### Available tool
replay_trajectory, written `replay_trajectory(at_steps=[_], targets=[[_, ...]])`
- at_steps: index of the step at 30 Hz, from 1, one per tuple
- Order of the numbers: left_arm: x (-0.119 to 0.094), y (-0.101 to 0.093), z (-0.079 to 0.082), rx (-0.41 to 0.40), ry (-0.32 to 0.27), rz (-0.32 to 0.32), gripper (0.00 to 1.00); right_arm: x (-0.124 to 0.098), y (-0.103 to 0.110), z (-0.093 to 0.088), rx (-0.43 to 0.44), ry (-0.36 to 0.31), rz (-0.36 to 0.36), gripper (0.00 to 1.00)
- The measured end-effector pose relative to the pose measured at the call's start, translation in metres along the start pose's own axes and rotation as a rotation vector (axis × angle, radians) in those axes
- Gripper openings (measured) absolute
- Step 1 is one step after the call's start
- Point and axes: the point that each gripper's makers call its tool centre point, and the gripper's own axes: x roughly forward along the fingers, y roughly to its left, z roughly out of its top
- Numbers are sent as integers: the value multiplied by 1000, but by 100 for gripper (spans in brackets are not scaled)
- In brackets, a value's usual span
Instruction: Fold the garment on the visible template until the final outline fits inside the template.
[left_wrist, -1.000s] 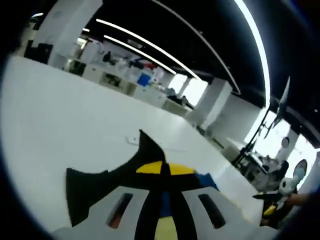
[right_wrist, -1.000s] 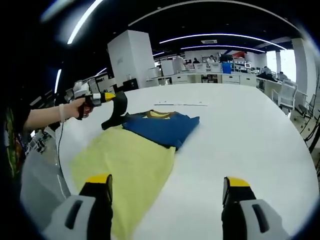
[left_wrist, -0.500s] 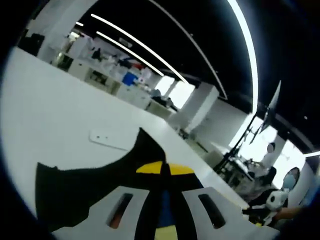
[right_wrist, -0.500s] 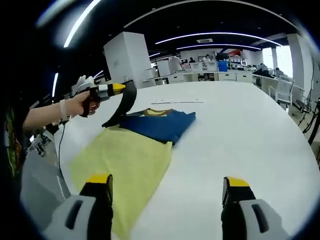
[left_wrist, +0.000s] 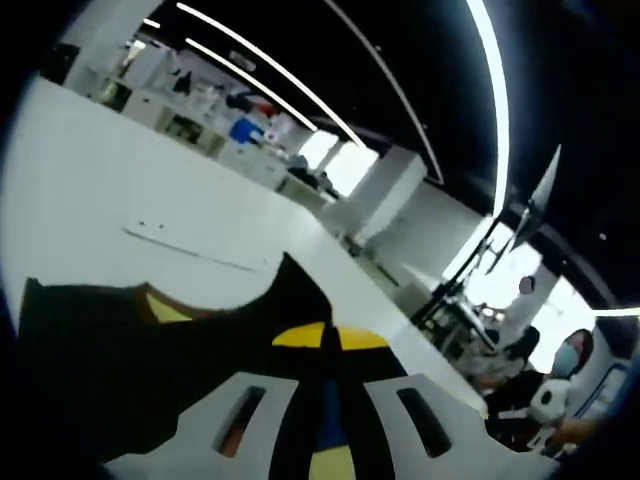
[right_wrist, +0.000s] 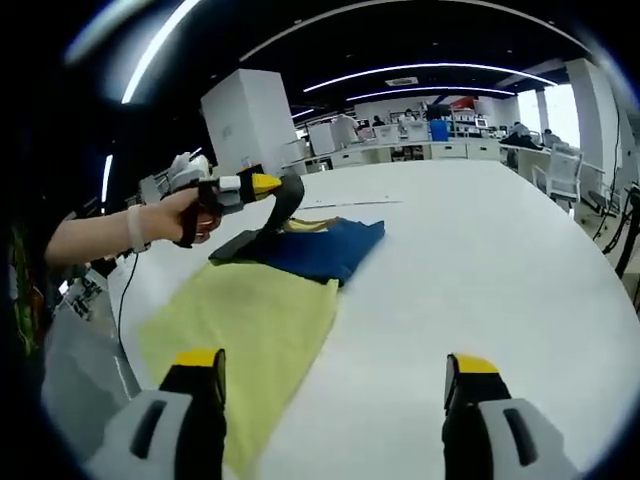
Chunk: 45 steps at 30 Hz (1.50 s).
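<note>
A garment in yellow (right_wrist: 245, 325), blue (right_wrist: 322, 248) and black lies on the white table (right_wrist: 480, 270). In the right gripper view the left gripper (right_wrist: 272, 184), held by a hand, is shut on the black sleeve (right_wrist: 285, 205) and lifts it above the blue part. In the left gripper view the left gripper (left_wrist: 331, 336) pinches the black cloth (left_wrist: 130, 350), which spreads to the left with a bit of yellow showing. My right gripper (right_wrist: 333, 375) stands open over the table's near side, with nothing between its jaws. A pale template strip (left_wrist: 190, 243) lies on the table beyond the garment.
The white table's far edge (right_wrist: 540, 180) curves toward desks and chairs (right_wrist: 565, 170) in an open office. A white pillar (right_wrist: 250, 120) stands behind the table. A cable (right_wrist: 118, 300) hangs by the person's arm at the table's left edge.
The left gripper has carried the black sleeve to the right, over the blue part of the garment. The right gripper has stayed open and still.
</note>
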Motion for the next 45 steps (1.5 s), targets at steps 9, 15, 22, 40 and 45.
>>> replay_trajectory(at_steps=[9, 15, 22, 40, 45], targets=[[15, 5, -44, 35, 112, -4, 0, -2, -2, -9, 27, 5, -12, 91], [23, 7, -61, 19, 148, -11, 0, -1, -2, -12, 37, 5, -11, 91], [30, 7, -67, 21, 166, -22, 0, 2, -4, -15, 45, 8, -4, 91], [33, -1, -85, 98, 219, -75, 11, 5, -3, -16, 54, 11, 5, 90], [35, -6, -82, 142, 204, -97, 49, 6, -1, -15, 52, 9, 7, 90]])
